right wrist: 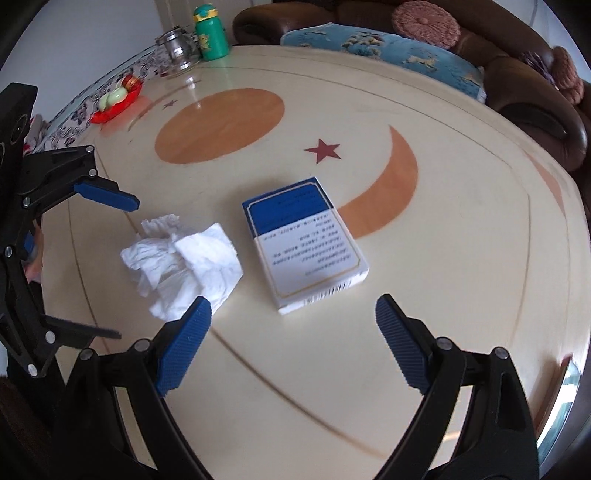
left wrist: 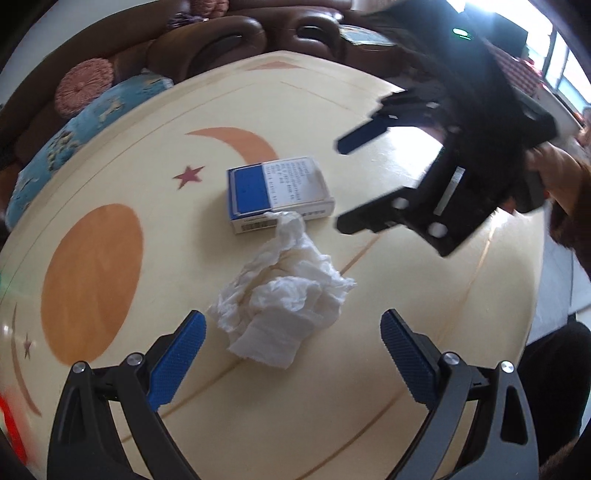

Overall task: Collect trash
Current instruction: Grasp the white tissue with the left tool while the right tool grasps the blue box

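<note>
Left tongs (left wrist: pixel 291 354): spread wide with nothing between the blue pads, held low over the counter; they also show at the left edge of the right wrist view (right wrist: pixel 122 266), spread there too.
Right tongs (right wrist: pixel 293 343): released, blue pads far apart, empty; in the left wrist view they hang above the counter ahead and to the right of the left tongs (left wrist: pixel 341 184), a little blurred.
Crumpled tissue (left wrist: pixel 282 295): white, lying on the counter just ahead of the left tongs, roughly centred between their tips, touching neither. In the right wrist view the tissue (right wrist: pixel 183 260) lies ahead and to the left of the right tongs, its near edge just beside the left pad; whether they touch I cannot tell.
Blue and white box (right wrist: pixel 304 242): flat on the counter, straight ahead of the right tongs and apart from them. From the left tongs the box (left wrist: pixel 277 192) lies beyond the tissue, a twisted end of the tissue reaching its near edge.
Counter (right wrist: pixel 424 314): glossy cream top with an orange disc, an orange crescent and a dark red star inlaid.
Far from the tongs: a green bottle (right wrist: pixel 209 33), a glass jug (right wrist: pixel 177 50) and a red dish (right wrist: pixel 116 101) at the far left edge of the counter.
Beyond the counter: a brown sofa (right wrist: pixel 535 107) with a blue cushion (right wrist: pixel 388 48) and a round pink cushion (right wrist: pixel 426 23).
</note>
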Available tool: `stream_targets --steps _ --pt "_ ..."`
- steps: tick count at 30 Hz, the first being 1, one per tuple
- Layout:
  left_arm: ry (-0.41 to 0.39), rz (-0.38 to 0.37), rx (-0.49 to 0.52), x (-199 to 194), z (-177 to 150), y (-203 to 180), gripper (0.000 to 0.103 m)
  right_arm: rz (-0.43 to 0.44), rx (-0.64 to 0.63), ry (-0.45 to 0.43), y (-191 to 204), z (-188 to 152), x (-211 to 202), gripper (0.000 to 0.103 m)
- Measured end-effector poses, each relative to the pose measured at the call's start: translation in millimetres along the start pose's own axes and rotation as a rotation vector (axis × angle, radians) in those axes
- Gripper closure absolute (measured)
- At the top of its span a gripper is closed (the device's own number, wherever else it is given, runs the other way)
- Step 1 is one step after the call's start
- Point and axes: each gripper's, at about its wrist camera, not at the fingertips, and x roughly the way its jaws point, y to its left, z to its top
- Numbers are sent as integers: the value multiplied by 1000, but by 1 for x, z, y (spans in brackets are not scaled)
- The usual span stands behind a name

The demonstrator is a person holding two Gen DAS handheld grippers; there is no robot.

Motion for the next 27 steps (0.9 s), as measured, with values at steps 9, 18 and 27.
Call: stream_targets --steps 9,18,27 --pt "26 -74 141 15 2 -7 10 16 -83 35 -9 15 21 15" --pt "53 -122 156 30 5 4 10 8 -175 73 -9 22 37 15" --pt "59 -121 154 40 16 11 10 -17 -215 47 -7 24 42 15"
